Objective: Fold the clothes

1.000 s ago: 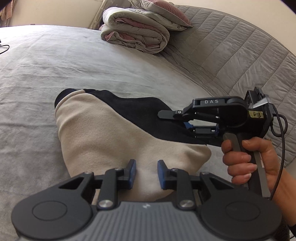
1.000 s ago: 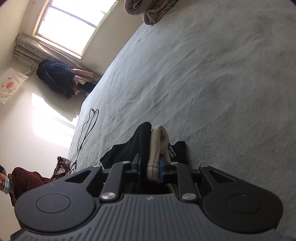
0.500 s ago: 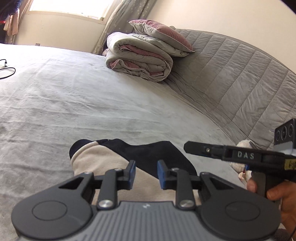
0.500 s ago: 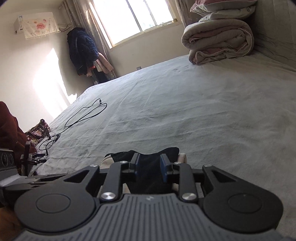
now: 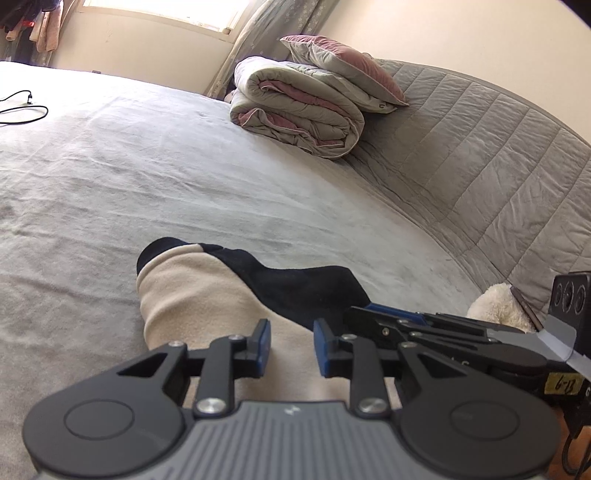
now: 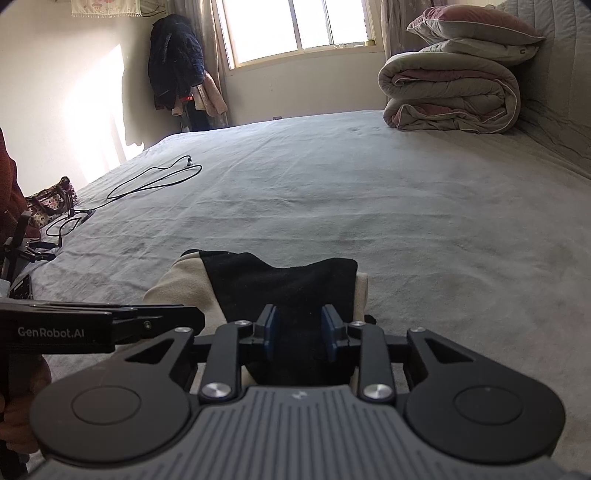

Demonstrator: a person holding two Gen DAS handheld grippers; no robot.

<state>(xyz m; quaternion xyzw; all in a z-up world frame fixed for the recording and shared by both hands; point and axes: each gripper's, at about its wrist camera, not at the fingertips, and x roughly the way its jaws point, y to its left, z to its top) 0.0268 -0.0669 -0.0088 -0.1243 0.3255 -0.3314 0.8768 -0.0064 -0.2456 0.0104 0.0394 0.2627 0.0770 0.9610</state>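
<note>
On a grey bed (image 6: pixel 388 206), near its front edge: folded beige-and-black garment (image 5: pixel 207 295), lying flat. Left gripper (image 5: pixel 291 345) above the beige part, jaws apart, gripping nothing. Right gripper (image 6: pixel 298 334) over the black part, jaws likewise apart, empty. Behind, by the headboard: rolled quilt (image 6: pixel 450 98), topped with a pillow (image 6: pixel 476 20).

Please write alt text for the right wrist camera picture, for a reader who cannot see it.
The right gripper, jaws open, hovers over a folded black and beige fleece garment lying on a wide grey bed. The left gripper reaches in from the left edge. Behind are a rolled grey and pink quilt, a black cable and a bright window.
</note>
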